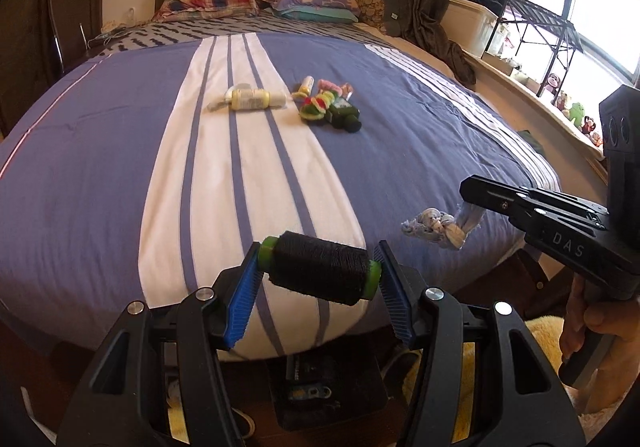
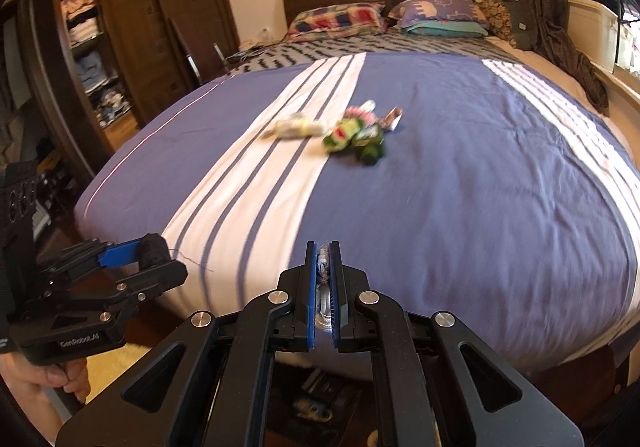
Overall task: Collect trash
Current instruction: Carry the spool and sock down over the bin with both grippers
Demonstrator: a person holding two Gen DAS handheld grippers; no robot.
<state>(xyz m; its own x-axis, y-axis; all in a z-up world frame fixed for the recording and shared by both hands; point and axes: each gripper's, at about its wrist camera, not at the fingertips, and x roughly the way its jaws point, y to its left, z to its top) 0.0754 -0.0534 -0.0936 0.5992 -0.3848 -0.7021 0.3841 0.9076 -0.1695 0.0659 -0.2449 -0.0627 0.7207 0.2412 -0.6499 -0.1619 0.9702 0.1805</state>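
Observation:
My left gripper point(image 1: 318, 271) is shut on a spool of black thread point(image 1: 320, 271) with green ends, held above the near edge of the bed; it also shows in the right wrist view point(image 2: 154, 249). My right gripper point(image 2: 323, 267) is shut on a knotted pale blue rag point(image 1: 438, 225), which hangs from its tip point(image 1: 470, 203) in the left wrist view. On the middle of the bed lie a pale yellow bottle point(image 1: 252, 98), a small tube point(image 1: 306, 85), a green and red tangle point(image 1: 318, 105) and a dark green bottle point(image 1: 344, 115).
The bed point(image 1: 100, 119) has a blue cover with white stripes, and pillows point(image 1: 212, 1) at the headboard. A wooden wardrobe point(image 2: 132, 19) stands on the left, a window ledge with toys point(image 1: 576, 107) on the right. A box point(image 2: 320, 395) lies on the floor under the bed's foot.

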